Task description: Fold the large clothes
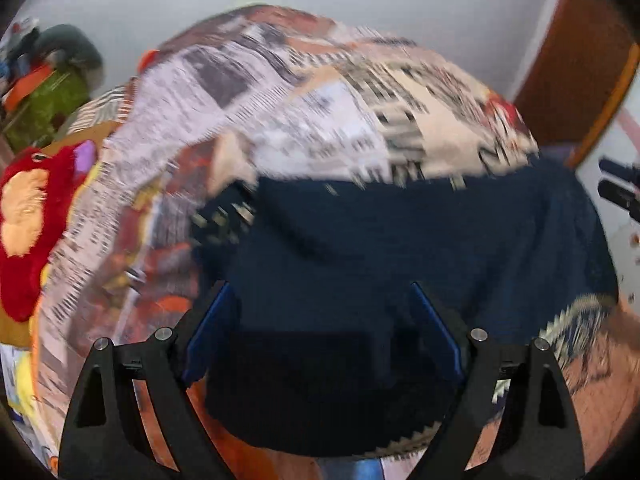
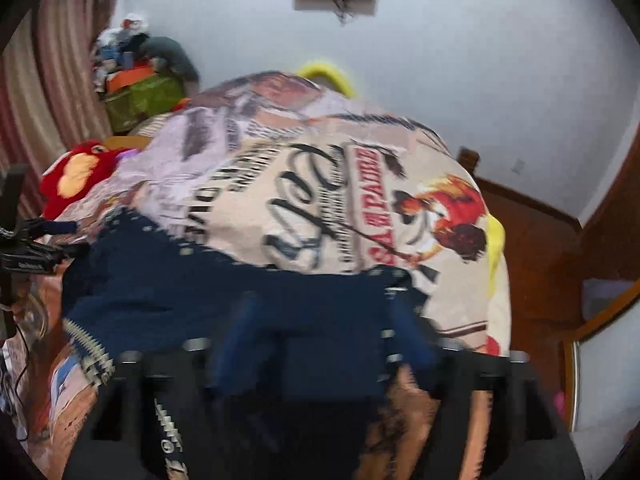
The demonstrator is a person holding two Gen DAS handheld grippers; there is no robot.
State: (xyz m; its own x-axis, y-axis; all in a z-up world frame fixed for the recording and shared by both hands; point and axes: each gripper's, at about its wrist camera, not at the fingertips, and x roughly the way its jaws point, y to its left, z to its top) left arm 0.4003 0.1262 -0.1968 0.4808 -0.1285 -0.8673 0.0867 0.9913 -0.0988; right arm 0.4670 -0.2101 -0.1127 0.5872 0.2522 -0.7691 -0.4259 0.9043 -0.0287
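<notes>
Both hand-held grippers, left and right, hung spread wide and empty over the navy sweater on the bed.

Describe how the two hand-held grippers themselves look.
The left hand-held gripper has black angular finger arms with triangular cut-outs, silver pivot pins, and flat blue pads. The right hand-held gripper looks alike, though blurred: black arms, blue pads.

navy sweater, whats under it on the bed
The navy sweater lies on a printed bedspread with newspaper-style lettering and pictures, which shows on the far side and both ends. The part of the print directly beneath the sweater is covered and cannot be seen.
</notes>
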